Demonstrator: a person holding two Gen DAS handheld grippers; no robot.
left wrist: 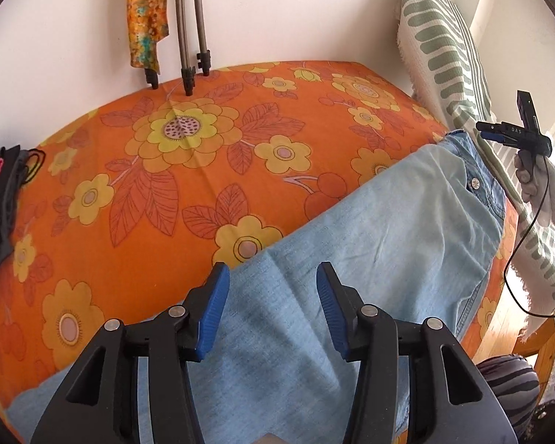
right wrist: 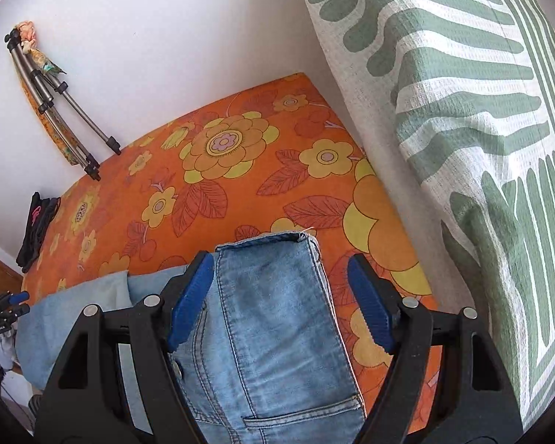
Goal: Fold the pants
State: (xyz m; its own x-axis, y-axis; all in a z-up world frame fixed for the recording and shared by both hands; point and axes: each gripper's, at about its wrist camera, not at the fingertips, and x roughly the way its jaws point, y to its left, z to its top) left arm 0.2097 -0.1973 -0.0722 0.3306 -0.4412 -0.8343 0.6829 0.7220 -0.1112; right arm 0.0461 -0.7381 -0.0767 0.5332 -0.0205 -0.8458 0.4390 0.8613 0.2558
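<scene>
Left wrist view: light blue denim pants (left wrist: 370,229) are lying across the near right part of a bed covered in an orange floral sheet (left wrist: 166,170), waistband end toward the right, leg end running near-left. The left gripper (left wrist: 272,296) is hanging over the leg section, jaws parted, nothing pinched between the blue pads (left wrist: 212,303); cloth is lying flat beneath them, not lifted.

The right gripper (right wrist: 281,296) is sitting over the waistband end, jaws spread wide, both pads clear of the fabric. In its own view the waistband (right wrist: 266,238) is showing a stitched top edge, with a back pocket (right wrist: 303,421) lower in frame. A gloved hand (left wrist: 532,181) is carrying that gripper, seen at far right from the left wrist.

A green-patterned throw (right wrist: 462,129) is hanging at the right, close beside the waistband. Tripod legs (left wrist: 188,37) are resting at the far edge, and dark clothing (left wrist: 3,192) is lying at the left, well apart.

Handling judgement: soft and limp, moderately heavy for cloth, likely to sag between two holds. Seams and waistband are looking thicker and stiffer (better bite there than on single-layer leg fabric). Best holds: waistband edge for one hand, hem or folded leg edge for the other, pinching through all layers so none slips.
</scene>
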